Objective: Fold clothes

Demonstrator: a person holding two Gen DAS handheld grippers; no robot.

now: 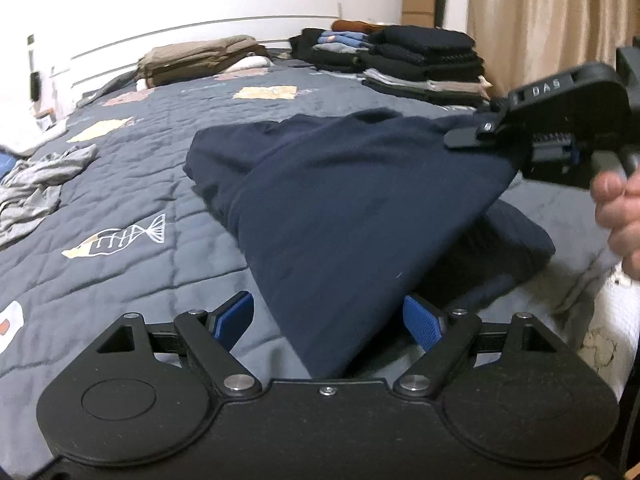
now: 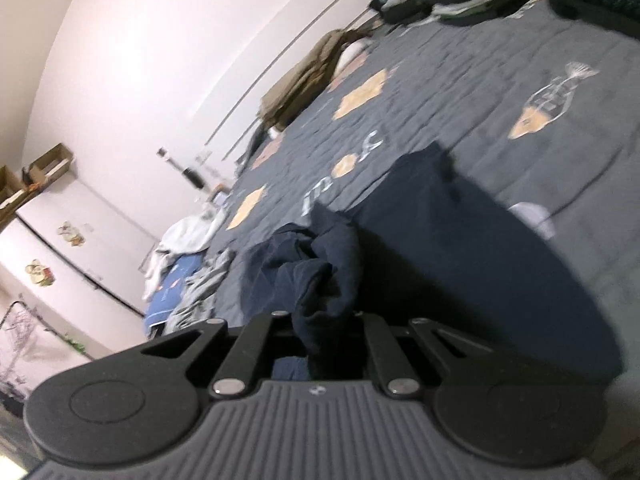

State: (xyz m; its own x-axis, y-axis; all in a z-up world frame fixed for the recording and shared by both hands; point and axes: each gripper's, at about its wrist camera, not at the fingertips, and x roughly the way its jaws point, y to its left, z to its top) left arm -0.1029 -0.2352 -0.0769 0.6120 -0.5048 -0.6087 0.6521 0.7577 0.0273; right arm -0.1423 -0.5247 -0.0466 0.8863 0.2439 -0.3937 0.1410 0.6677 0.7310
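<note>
Left claw (image 1: 328, 320), bottom centre of its view: blue pads spread wide, navy garment (image 1: 352, 200) draped between them, not pinched. Right claw (image 1: 472, 136), upper right of that view, is closed on the garment's far edge and lifts it; in its own view the claw (image 2: 320, 320) has bunched navy cloth clamped between its fingers. Judged step: a fold in progress, one flap raised above the part lying on the bed (image 1: 140, 184). The next move calls for laying the flap flat with edges aligned. Folded stacks (image 1: 424, 64) sit upper right; loose grey clothes (image 1: 36, 192) at left.
</note>
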